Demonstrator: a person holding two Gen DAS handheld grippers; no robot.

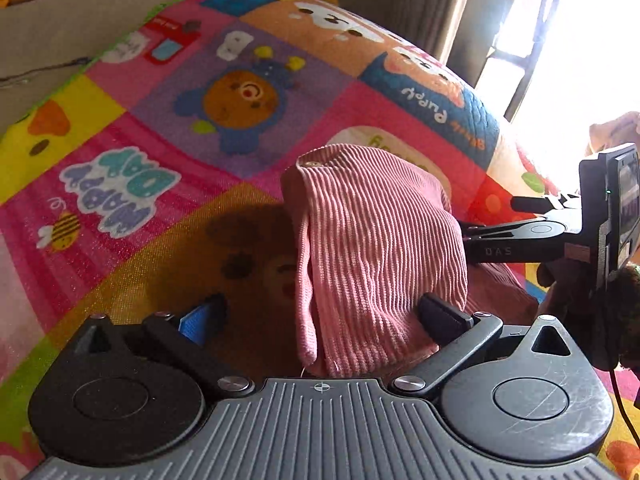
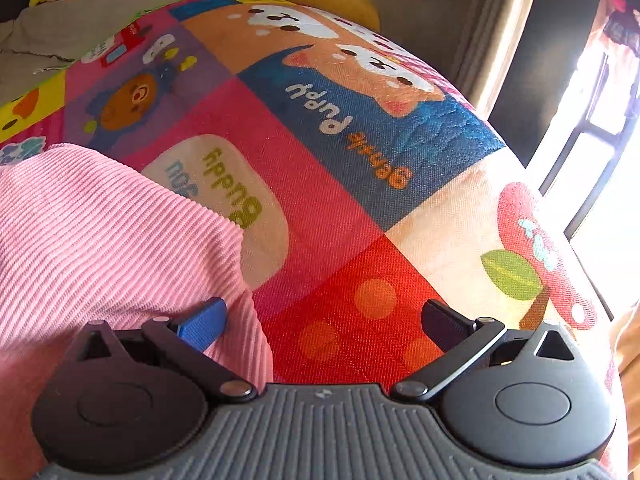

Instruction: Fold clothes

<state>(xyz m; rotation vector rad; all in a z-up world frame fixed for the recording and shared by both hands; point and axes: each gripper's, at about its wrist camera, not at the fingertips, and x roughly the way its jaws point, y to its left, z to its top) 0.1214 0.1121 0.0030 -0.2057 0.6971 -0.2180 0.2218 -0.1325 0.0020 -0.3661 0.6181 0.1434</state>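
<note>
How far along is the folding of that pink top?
Partly done, it seems: the pink top already lies bunched and doubled over on the mat. Nothing is in hand: the left gripper and the right gripper are both open, neither clamping it. Left: squaring it into a neat, flat fold.

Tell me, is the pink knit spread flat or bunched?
Bunched. The pink knit stands up in draped folds above the mat, one edge doubled over, not lying flat.
</note>
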